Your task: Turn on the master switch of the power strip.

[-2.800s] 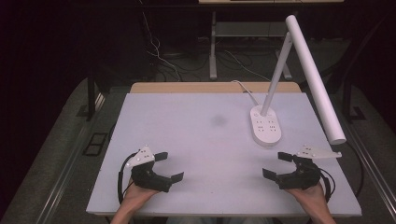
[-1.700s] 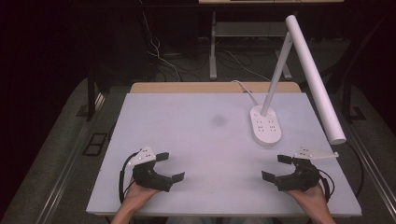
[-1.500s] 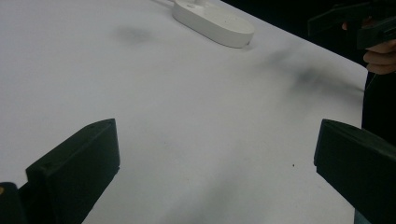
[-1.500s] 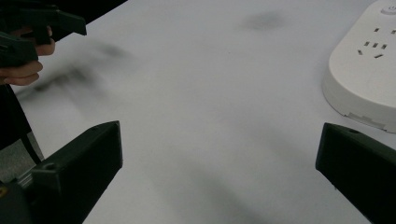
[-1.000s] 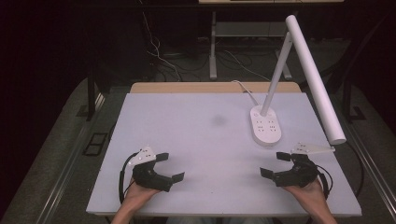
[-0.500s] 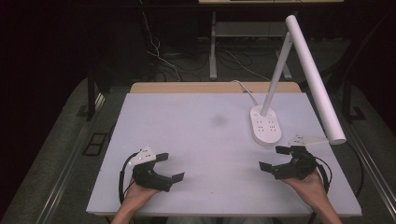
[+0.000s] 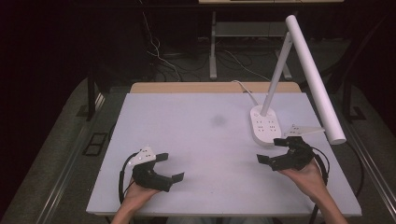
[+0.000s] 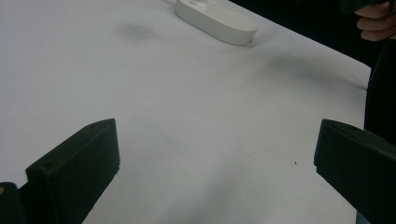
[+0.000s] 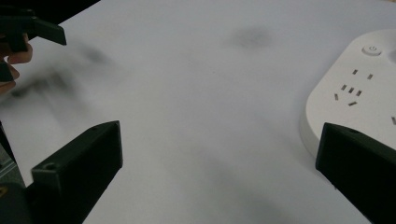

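Both grippers have their jaws spread wide with nothing between them. Left gripper (image 7: 169, 167) sits low over the near-left part of the white table (image 7: 187, 126), held by the left hand (image 7: 140, 191) — its own view looks across bare tabletop toward the lamp base (image 8: 215, 18) far off. Right gripper (image 7: 273, 150) is at the near-right, held by the right hand (image 7: 306, 179), with its grey three-cornered plate (image 7: 302, 130) on top. It is just beside the near end of the lamp base (image 7: 265, 125); from the high view, touching or not cannot be told. In the right gripper view the base (image 9: 359, 98) — white, with socket slots and a power button — lies just past the right-hand jaw. A white desk lamp (image 7: 312, 74) rises from that base and slants out over the table's right edge. A faint dark smudge (image 7: 218, 120) marks the table's middle. Cables (image 7: 159, 51) lie on the floor behind.
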`<state>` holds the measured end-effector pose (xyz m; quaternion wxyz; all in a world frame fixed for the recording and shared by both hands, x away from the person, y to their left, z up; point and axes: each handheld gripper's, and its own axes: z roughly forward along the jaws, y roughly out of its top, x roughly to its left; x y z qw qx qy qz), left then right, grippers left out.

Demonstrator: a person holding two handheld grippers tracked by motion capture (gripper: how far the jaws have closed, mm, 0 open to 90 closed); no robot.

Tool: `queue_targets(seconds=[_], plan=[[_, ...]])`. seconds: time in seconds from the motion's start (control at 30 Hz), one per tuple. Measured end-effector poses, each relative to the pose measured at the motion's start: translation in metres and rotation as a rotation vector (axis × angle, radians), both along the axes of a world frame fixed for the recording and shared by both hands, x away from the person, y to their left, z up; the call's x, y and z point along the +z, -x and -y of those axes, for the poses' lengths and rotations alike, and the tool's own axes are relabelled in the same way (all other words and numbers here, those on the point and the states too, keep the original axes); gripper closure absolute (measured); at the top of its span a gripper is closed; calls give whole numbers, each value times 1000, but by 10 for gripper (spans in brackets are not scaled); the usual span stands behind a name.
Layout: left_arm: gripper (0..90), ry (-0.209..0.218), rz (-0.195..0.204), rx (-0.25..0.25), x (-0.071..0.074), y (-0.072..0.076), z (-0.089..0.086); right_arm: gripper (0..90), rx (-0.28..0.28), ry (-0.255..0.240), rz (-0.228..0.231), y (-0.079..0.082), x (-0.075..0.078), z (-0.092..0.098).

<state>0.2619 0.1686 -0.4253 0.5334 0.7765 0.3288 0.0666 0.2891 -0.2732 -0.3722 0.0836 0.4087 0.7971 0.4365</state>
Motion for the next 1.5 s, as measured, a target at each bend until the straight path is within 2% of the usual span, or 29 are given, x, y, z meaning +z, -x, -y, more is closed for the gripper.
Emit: queue_targets(seconds=[0.43, 0.6, 1.03, 1.5], plan=[[0, 0, 4, 0, 0, -1, -1, 1, 17, 55, 4, -25, 17, -10], [0, 2, 5, 2, 1, 0, -1, 1, 22, 94, 2, -35, 20, -15], [0, 4, 3, 3, 1, 0, -2, 1, 23, 171, -13, -56, 20, -24], [0, 4, 2, 3, 1, 0, -2, 1, 12, 243, -21, -71, 19, -28]])
